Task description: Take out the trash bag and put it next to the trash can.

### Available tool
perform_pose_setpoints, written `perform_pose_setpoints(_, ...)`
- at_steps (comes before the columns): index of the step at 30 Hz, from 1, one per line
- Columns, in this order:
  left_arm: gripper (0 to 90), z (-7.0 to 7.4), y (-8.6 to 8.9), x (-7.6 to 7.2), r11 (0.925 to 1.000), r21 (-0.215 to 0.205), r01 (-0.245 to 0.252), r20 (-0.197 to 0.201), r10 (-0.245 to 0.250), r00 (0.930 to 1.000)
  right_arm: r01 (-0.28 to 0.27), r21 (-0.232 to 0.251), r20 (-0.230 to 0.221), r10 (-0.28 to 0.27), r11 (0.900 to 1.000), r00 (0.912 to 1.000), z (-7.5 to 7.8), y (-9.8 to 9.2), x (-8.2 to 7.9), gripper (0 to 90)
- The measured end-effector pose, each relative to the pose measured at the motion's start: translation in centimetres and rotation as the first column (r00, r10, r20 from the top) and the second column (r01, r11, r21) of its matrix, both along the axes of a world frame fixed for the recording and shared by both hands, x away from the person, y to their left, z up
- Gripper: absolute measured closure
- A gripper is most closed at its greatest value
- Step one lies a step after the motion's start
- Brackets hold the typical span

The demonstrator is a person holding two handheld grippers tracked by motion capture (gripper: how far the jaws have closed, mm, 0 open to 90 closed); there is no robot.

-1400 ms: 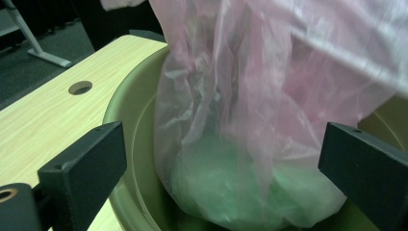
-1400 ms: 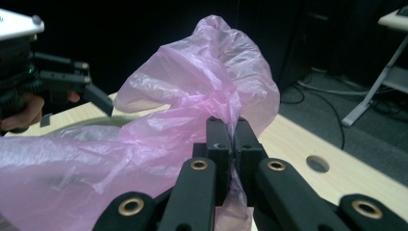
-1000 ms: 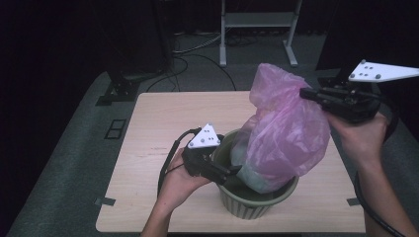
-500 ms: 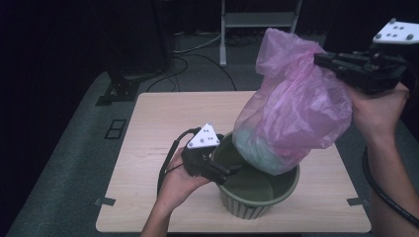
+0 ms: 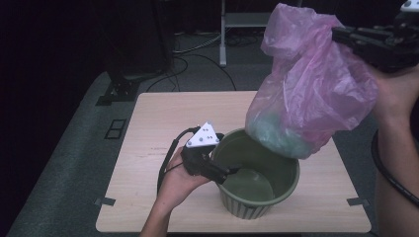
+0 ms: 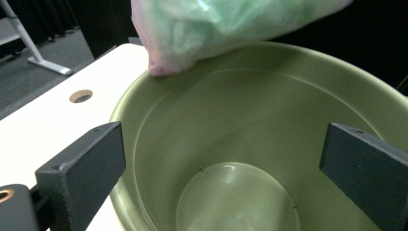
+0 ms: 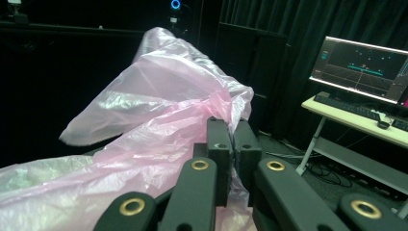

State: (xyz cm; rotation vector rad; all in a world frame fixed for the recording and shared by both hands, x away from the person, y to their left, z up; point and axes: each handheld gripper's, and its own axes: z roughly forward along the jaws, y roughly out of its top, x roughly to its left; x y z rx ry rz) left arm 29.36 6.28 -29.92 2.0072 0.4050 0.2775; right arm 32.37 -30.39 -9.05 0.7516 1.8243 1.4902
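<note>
Crinkled translucent pink bag [image 5: 316, 84], round ribbed green pot [image 5: 257, 197], wooden table [image 5: 148, 148]

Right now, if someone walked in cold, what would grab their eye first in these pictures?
The big pink plastic bag, hanging in the air above the far right of the table, pinched at its top by the right gripper. Right below it sits the green ribbed pot, empty, on the table's near edge, with the left gripper at its rim.
</note>
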Motion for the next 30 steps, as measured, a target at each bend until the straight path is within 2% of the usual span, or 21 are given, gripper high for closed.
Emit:
perform_pose_setpoints(4,0.6,0.1,0.2,0.5,0.9999,-0.015,-0.002,-0.007,0.002,1.0,0.001,0.002,0.003,-0.001,1.0,1.0,1.0,-0.2,1.1,88.8)
perform_pose_setpoints(6,0.6,0.1,0.3,0.8,0.9997,-0.025,-0.005,-0.013,0.005,0.9999,0.003,-0.013,0.0,-0.003,1.0,1.0,1.2,-0.1,1.9,88.9)
perform_pose_setpoints(9,0.6,0.0,0.4,0.9,0.9995,-0.033,-0.002,-0.018,0.001,0.9998,0.004,-0.014,-0.019,-0.004,1.0,0.9998,0.9,-0.2,3.0,88.8)
perform_pose_setpoints(11,0.6,0.0,0.4,0.9,0.9996,-0.027,-0.002,-0.02,0.001,0.9998,0.008,-0.015,-0.04,-0.008,1.0,0.9992,0.0,-0.4,4.1,88.8)
perform_pose_setpoints(17,0.6,-0.2,0.6,0.9,0.9995,-0.031,-0.002,-0.021,0.002,0.9998,0.027,-0.004,-0.085,-0.028,1.0,0.996,-3.8,-0.8,7.1,88.8)
perform_pose_setpoints(19,0.6,-0.2,0.6,0.9,0.9995,-0.033,-0.001,-0.018,0.0,0.9998,0.032,0.01,-0.112,-0.03,0.999,0.9932,-6.0,-0.9,8.6,88.7)
perform_pose_setpoints(20,0.6,-0.1,0.6,0.9,0.9994,-0.034,0.0,-0.019,-0.001,0.9998,0.032,0.01,-0.112,-0.03,0.999,0.9932,-6.0,-0.9,8.6,88.7)
perform_pose_setpoints(21,0.6,0.0,0.6,0.9,0.9993,-0.037,0.004,-0.016,-0.005,0.9999,0.032,0.021,-0.137,-0.029,0.999,0.9901,-7.6,-0.9,9.5,88.7)
perform_pose_setpoints(26,0.6,0.0,0.3,0.7,0.9992,-0.037,0.017,-0.016,-0.017,0.9997,0.039,0.02,-0.189,-0.034,0.999,0.9813,-11.6,-0.7,11.1,88.6)
perform_pose_setpoints(30,0.6,0.1,0.3,0.5,0.999,-0.04,0.021,-0.013,-0.022,0.9997,0.038,0.023,-0.228,-0.031,0.999,0.9731,-14.2,-0.2,11.9,86.5)
